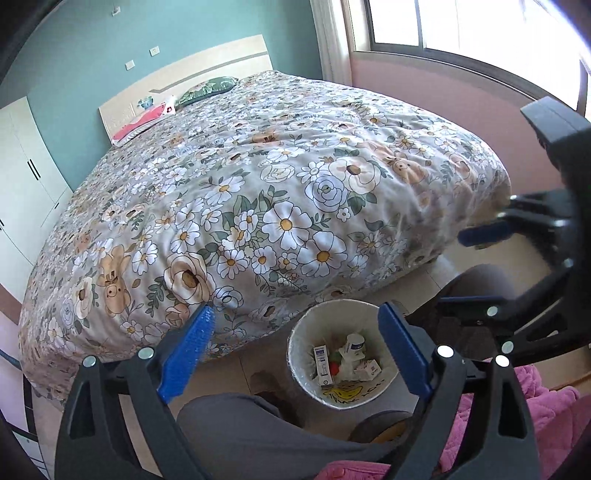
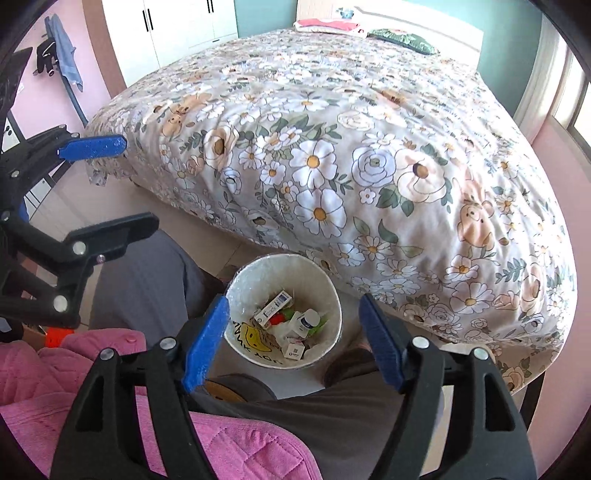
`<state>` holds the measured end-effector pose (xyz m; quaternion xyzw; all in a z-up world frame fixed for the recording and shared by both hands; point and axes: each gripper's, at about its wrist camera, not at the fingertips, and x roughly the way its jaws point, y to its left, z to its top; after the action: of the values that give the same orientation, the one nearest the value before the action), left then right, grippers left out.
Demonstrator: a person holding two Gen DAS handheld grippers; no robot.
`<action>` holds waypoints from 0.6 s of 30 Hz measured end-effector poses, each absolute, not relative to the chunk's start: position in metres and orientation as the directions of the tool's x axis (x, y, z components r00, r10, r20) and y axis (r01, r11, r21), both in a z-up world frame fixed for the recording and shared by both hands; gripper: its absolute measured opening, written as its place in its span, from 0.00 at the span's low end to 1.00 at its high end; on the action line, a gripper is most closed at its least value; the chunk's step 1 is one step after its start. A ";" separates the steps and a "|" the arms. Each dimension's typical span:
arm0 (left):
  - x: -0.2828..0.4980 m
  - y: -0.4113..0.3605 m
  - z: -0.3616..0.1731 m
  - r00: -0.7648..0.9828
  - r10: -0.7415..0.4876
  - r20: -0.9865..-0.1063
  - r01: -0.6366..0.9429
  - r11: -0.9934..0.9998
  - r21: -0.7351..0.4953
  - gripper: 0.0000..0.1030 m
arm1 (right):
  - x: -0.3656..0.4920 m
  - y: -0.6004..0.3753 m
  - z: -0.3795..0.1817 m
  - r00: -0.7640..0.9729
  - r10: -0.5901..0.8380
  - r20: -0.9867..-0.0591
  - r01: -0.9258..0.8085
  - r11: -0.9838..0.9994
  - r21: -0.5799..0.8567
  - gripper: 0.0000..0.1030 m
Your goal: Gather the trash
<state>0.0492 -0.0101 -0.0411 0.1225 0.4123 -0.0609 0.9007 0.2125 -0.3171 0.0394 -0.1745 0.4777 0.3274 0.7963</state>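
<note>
A white trash bin [image 1: 295, 345] [image 2: 334, 295] stands on the floor at the foot of the bed, between a person's knees. In it lie small white medicine boxes [image 1: 322, 363] [image 2: 272, 309], a white bottle [image 1: 354, 343] [image 2: 307, 322] and bits of red and green. My left gripper [image 1: 295, 314] hangs above the bin, open, with nothing between its blue pads. My right gripper [image 2: 293, 302] is also above the bin, open and empty. Each gripper shows in the other's view: the right one [image 1: 463, 266] at the right edge, the left one [image 2: 122, 184] at the left edge.
A bed with a floral quilt [image 1: 277, 192] [image 2: 351, 147] fills the space behind the bin. The person's grey trouser legs [image 1: 251, 428] [image 2: 147, 273] and pink jacket [image 2: 74, 387] are close below the grippers. A white wardrobe [image 1: 26, 177] and a window [image 1: 461, 26] line the walls.
</note>
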 end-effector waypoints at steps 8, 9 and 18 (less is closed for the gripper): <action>0.023 -0.013 -0.027 0.684 0.050 -0.728 0.180 0.955 0.235 0.90 | 0.170 -0.320 0.073 0.547 0.298 -0.783 -0.619 0.773 -0.138 0.80; 0.021 -0.013 -0.027 0.684 0.047 -0.728 0.179 0.957 0.230 0.90 | 0.166 -0.321 0.076 0.563 0.291 -0.774 -0.604 0.784 -0.144 0.80; 0.015 -0.010 -0.034 0.662 0.022 -0.749 0.166 0.970 0.175 0.90 | 0.155 -0.323 0.083 0.602 0.299 -0.740 -0.563 0.816 -0.129 0.81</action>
<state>0.0150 -0.0100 -0.0344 0.1149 0.4092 -0.0399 0.9043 0.1549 -0.3230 0.0833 -0.1775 0.3723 0.2456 0.8773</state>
